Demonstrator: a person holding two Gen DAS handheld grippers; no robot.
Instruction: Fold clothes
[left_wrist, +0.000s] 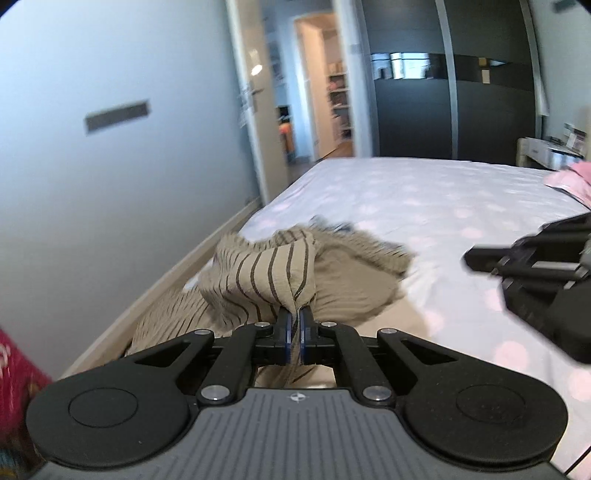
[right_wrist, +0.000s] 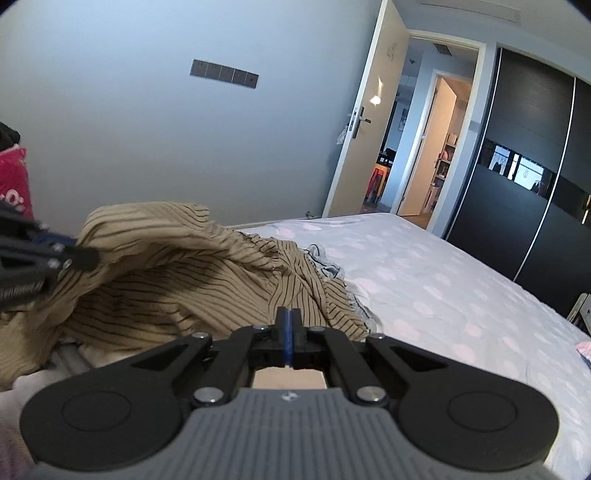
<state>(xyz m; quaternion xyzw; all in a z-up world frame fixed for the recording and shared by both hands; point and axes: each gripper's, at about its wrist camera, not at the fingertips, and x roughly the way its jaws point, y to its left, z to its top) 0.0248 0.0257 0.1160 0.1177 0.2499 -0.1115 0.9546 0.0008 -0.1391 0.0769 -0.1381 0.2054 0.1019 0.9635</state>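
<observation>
A tan garment with thin dark stripes (left_wrist: 266, 273) lies bunched on the bed (left_wrist: 424, 199). My left gripper (left_wrist: 294, 317) is shut on a fold of it and lifts that edge. In the right wrist view the same garment (right_wrist: 177, 273) spreads across the left of the bed (right_wrist: 424, 280), and the left gripper (right_wrist: 85, 256) holds its raised edge at the far left. My right gripper (right_wrist: 289, 317) is shut with nothing between its pads, just in front of the garment's near hem. It also shows at the right edge of the left wrist view (left_wrist: 476, 258).
A blue-grey cloth (right_wrist: 325, 264) peeks out beyond the striped garment. Pink clothing (left_wrist: 569, 181) lies at the bed's far right. A red bag (right_wrist: 13, 181) stands at the left. An open door (right_wrist: 365, 122) and a dark wardrobe (right_wrist: 535, 177) stand beyond the bed.
</observation>
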